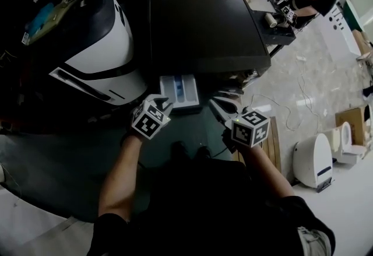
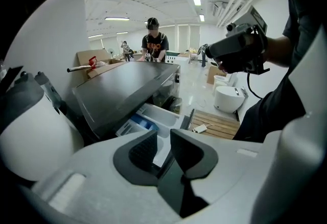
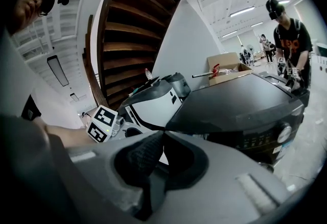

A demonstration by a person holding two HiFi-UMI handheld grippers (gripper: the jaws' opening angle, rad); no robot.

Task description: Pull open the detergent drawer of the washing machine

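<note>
- The washing machine (image 1: 204, 33) is a dark grey, boxy unit with a flat, slightly glossy top. Its control panel, with a round knob, runs along the front edge.
- The detergent drawer (image 1: 179, 90) is already out, sticking straight out of the front near the left corner as seen from the head view.
- The drawer is a white plastic tray, open on top and split into compartments, with a blue bit in the middle one. It sits level.

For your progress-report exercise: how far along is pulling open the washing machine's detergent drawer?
Done: the detergent drawer stands pulled out of the washing machine, compartments showing. In hand: nothing; the left claw is open near it, the right claw shut and empty. Left: seemingly nothing.
</note>
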